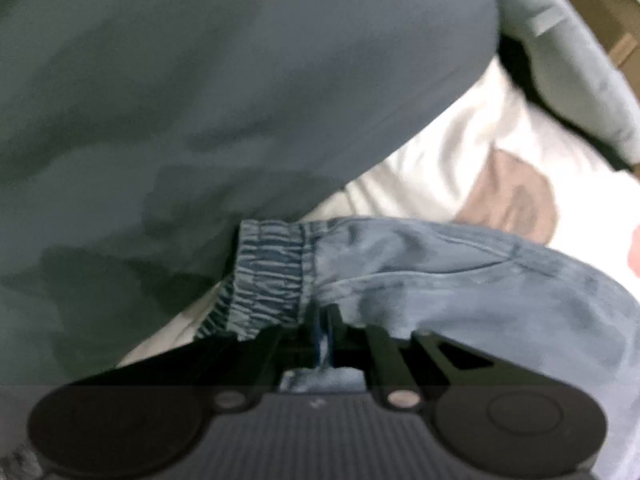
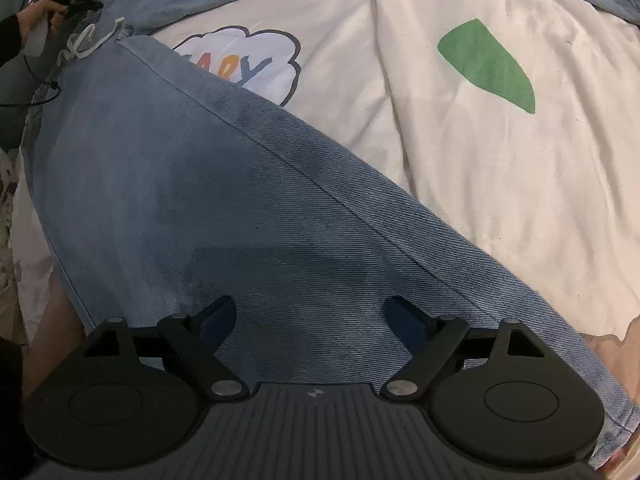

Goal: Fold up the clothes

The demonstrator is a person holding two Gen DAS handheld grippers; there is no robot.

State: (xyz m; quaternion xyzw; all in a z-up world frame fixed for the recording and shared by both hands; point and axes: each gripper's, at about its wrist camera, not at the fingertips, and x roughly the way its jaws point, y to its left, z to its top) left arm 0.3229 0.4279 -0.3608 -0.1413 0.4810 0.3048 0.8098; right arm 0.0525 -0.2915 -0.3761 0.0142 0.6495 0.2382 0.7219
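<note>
- Through the left wrist camera, our left gripper [image 1: 326, 322] has its jaws drawn together, with a pinch of blue denim showing between them, right beside the elastic waistband [image 1: 270, 276] of the jeans [image 1: 460, 280].
- The waistband is gathered and ribbed, standing roughly upright just ahead of the left fingers, and the rest of the denim runs off to the right of that view.
- Behind the waistband we see a large grey-blue cloth [image 1: 220, 92] filling most of the upper left; the picture is blurred, so we cannot tell what garment it is.
- A white bedsheet [image 1: 460, 152] with a brownish printed patch [image 1: 516, 196] lies beyond the jeans on the right.
- Through the right wrist camera, our right gripper [image 2: 312, 316] hangs with its jaws spread wide apart, holding nothing, directly over a flat stretch of the jeans [image 2: 224, 208].
- A long seam [image 2: 320, 184] runs diagonally across the denim from upper left to lower right.
- The denim rests on a cream printed sheet [image 2: 500, 184], which shows a green leaf shape [image 2: 488, 66] and a cloud-shaped print [image 2: 248, 62] with coloured letters, partly covered by the jeans' edge.
- At the far upper left of that view we see a hand [image 2: 38, 14] gripping a dark device.
</note>
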